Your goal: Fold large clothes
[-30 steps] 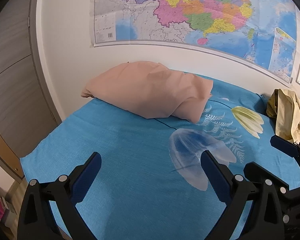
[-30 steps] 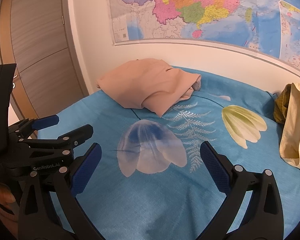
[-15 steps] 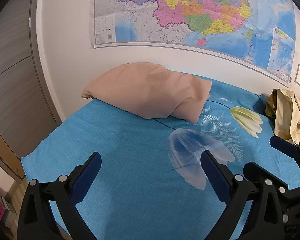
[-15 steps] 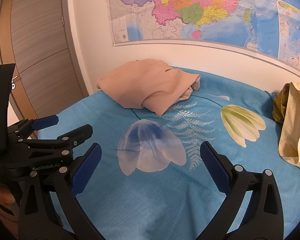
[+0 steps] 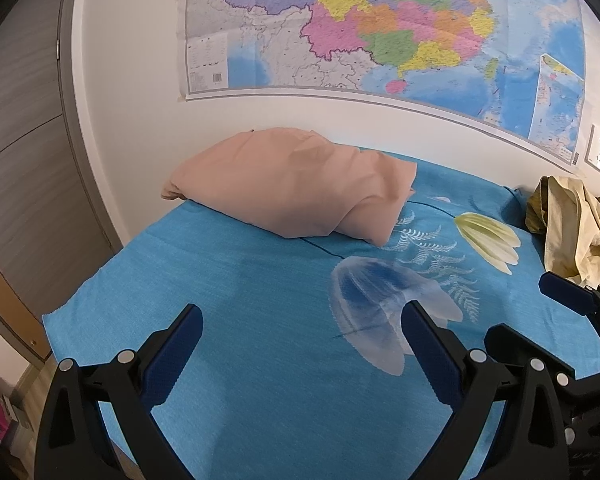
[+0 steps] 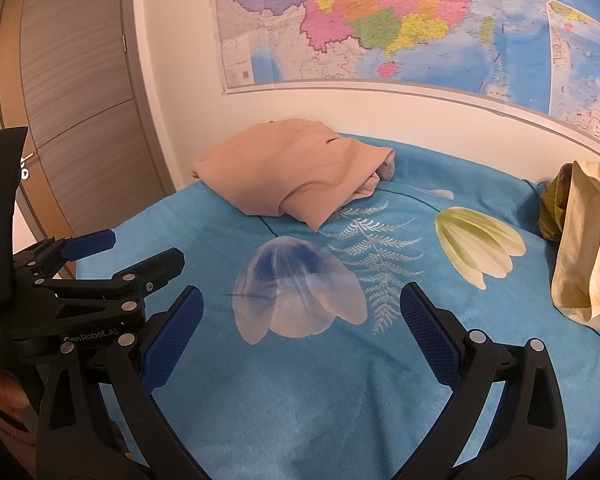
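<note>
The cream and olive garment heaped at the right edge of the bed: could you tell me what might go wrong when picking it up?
1. The crumpled cream and olive garment may be two tangled pieces, so one claw could lift both.
2. It lies at the blue floral bedspread's edge and could slide off.
3. The open left claw and right claw sit close and might collide.

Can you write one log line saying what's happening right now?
left gripper: open, empty | right gripper: open, empty | peach garment: folded, far side | beige garment: crumpled, right
</note>
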### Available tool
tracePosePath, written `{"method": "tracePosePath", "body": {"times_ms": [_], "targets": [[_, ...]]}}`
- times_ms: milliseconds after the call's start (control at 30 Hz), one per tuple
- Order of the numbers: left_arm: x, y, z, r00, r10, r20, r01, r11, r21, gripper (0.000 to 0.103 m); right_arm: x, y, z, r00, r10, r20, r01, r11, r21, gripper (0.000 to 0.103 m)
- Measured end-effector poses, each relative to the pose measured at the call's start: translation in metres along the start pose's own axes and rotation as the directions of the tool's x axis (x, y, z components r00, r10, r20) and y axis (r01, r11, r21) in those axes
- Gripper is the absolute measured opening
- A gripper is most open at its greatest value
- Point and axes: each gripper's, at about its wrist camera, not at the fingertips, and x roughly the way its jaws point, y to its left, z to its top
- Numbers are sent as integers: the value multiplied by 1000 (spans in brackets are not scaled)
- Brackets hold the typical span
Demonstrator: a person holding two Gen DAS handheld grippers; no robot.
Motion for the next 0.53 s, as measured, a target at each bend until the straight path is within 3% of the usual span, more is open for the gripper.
{"method": "tracePosePath", "body": {"times_ms": [267, 533], "targets": [[-5, -8, -5, 1000, -10, 12, 10, 1000, 24, 96, -5, -3, -4, 1000, -9, -1, 9, 1000, 12, 97], [1, -12, -12, 997, -67, -45, 67, 998, -3, 96, -11, -9, -11, 999, -33, -7, 33, 999, 30, 97]]}}
